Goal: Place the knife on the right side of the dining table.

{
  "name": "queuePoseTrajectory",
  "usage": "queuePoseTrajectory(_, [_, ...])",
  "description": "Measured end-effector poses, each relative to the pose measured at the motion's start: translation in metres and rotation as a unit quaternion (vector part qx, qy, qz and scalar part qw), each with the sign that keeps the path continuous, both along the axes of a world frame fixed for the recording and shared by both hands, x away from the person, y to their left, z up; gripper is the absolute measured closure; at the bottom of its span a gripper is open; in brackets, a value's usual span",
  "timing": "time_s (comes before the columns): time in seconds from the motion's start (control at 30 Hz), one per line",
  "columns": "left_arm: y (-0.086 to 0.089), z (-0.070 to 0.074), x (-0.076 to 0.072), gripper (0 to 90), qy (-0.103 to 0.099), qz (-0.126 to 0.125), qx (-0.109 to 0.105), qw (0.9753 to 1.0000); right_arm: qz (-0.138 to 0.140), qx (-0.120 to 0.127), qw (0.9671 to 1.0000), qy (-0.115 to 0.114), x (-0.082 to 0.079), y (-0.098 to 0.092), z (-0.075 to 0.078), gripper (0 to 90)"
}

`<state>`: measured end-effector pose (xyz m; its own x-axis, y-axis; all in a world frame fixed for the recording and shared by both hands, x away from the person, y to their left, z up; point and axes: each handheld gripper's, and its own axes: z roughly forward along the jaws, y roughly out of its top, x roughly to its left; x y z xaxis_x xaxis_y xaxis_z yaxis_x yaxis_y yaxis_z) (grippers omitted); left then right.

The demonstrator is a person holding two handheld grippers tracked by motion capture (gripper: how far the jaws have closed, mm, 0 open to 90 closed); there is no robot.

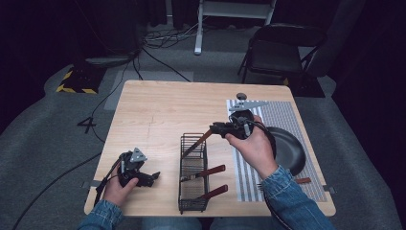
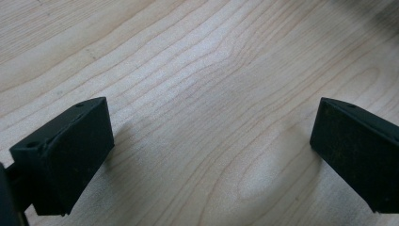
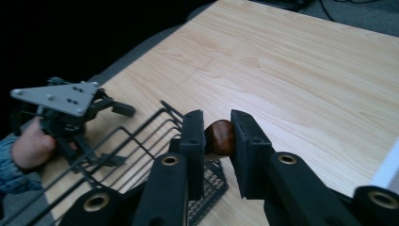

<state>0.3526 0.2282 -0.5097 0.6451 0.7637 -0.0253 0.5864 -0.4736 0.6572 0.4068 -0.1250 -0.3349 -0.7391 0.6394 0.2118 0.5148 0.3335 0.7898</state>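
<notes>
Pale wood grain covered the counter (image 1: 158, 110) in the high view, where the right tool (image 1: 216, 128) held a wooden-handled utensil (image 1: 198, 142) slanting into the black wire basket (image 1: 193, 201), likely to stand it beside two more brown handles; the left tool (image 1: 152, 178) rested near the front edge. In the left gripper view the matte black jaws stood wide apart over bare grain, holding nothing. In the right gripper view the foam-faced jaws pinched the glossy rounded handle end (image 3: 220, 137) above the basket's mesh
</notes>
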Motion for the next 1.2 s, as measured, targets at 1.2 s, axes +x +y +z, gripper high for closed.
queuePoseTrajectory(1.2, [0.0, 0.0, 0.007, 0.2, -0.001, 0.01, 0.001, 0.9999, 0.027, 0.003, 0.9954, -0.092, -0.03, -0.013, 0.087, 81.1])
